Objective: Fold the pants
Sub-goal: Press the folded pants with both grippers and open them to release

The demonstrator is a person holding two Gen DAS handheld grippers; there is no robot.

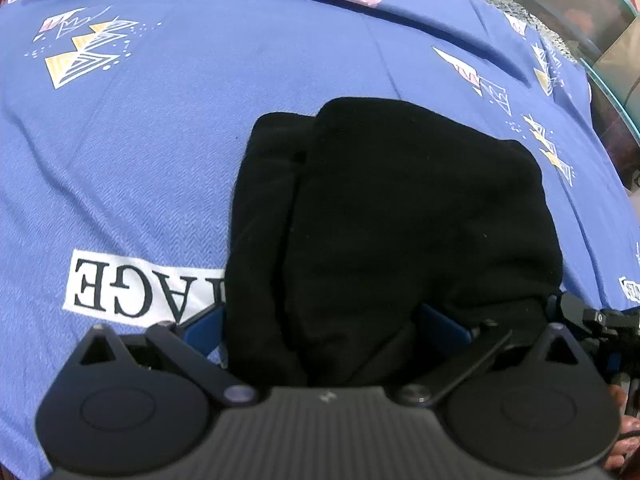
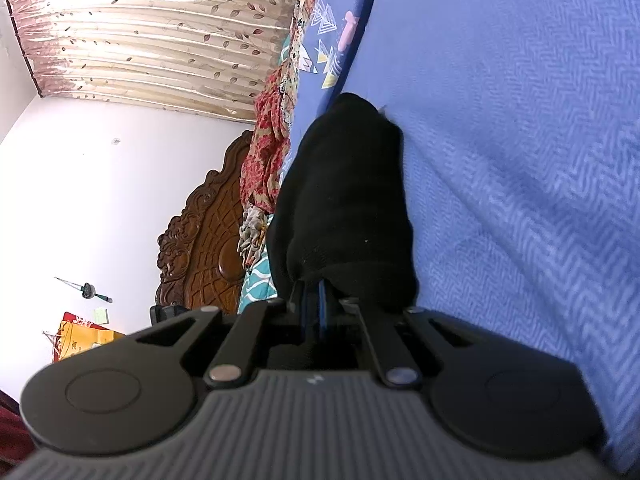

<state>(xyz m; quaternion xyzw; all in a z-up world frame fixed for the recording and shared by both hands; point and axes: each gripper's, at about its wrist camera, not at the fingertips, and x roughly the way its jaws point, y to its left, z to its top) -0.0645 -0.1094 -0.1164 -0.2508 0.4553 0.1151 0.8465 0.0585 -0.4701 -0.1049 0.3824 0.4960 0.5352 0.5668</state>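
A: Where the black pants (image 1: 384,216) lie, folded into a thick bundle, is on the blue bedsheet (image 1: 160,160), their near end running down between the spread blue fingers (image 1: 204,326) of the left gripper (image 1: 324,328). Jaws stand wide; whether the pads press the cloth I cannot tell.

B: Right gripper (image 2: 316,300)?

A: Jaws nearly together, pinching the near edge of the pants (image 2: 344,208). Cloth bulges up past the fingertips.

B: Containers?

A: Nothing I can make out as one.

B: Differences between views?

A: Left wrist view looks down: sheet with printed triangles and a white label (image 1: 136,292) lettered "AGE", partly under the pants. Right wrist view is rolled sideways: carved wooden headboard (image 2: 204,236), leaf-patterned curtain (image 2: 152,32), red floral fabric (image 2: 268,140), white wall (image 2: 80,200).

B: Textures?

A: Sheet has a herringbone weave; pants matte, soft, lint-flecked.
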